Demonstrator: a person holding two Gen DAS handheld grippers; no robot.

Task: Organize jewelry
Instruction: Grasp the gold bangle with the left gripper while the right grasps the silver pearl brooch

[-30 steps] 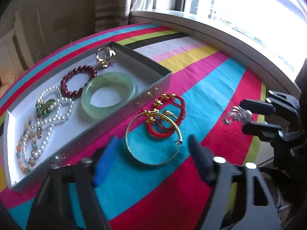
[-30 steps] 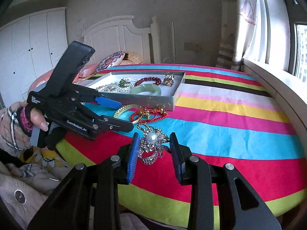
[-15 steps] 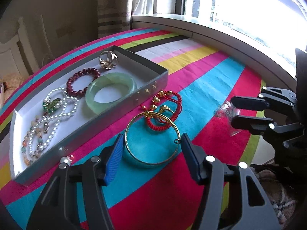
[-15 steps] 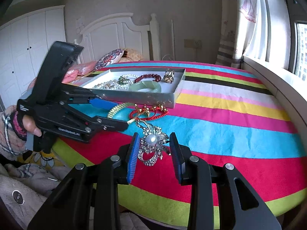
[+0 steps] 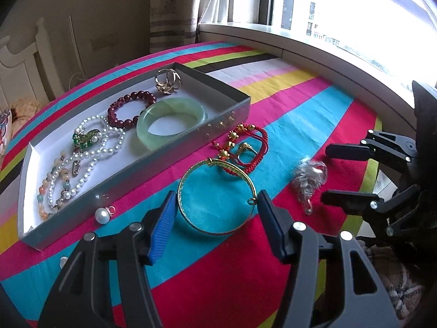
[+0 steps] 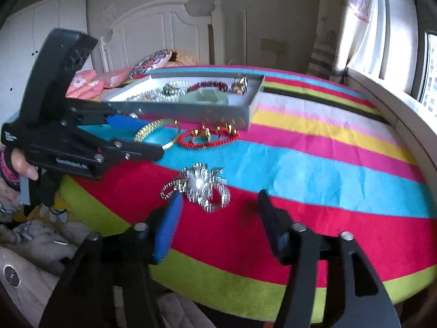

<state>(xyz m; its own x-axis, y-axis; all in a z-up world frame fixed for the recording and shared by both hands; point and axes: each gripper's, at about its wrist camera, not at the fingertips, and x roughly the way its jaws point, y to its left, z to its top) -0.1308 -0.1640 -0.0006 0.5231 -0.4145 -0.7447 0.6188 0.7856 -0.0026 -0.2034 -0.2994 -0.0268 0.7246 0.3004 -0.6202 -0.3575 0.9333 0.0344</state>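
Observation:
A gold bangle (image 5: 217, 194) lies on the striped cloth between the fingertips of my left gripper (image 5: 215, 214), which stands open around it; whether the pads touch it I cannot tell. Just past it lies a red cord bracelet (image 5: 245, 147) with gold beads. My right gripper (image 6: 218, 201) has its jaws opening. The silver pearl brooch (image 6: 199, 183) rests on the cloth just ahead of its tips, free of the pads. The grey tray (image 5: 191, 147) holds a jade bangle (image 5: 172, 120), a red bead bracelet (image 5: 128, 109), pearl strands (image 5: 92, 147) and a gold ornament (image 5: 166, 82).
A loose pearl pendant (image 5: 102, 215) lies beside the tray's near wall. The window sill (image 5: 300, 46) runs along the far side. The cloth's rounded edge (image 6: 218, 281) drops off near me, with fabric below. A person's hand (image 6: 24, 164) holds the left gripper.
The right jaws have spread apart and the brooch they held now lies on the cloth. The left gripper has come forward so that its fingers flank the gold bangle.

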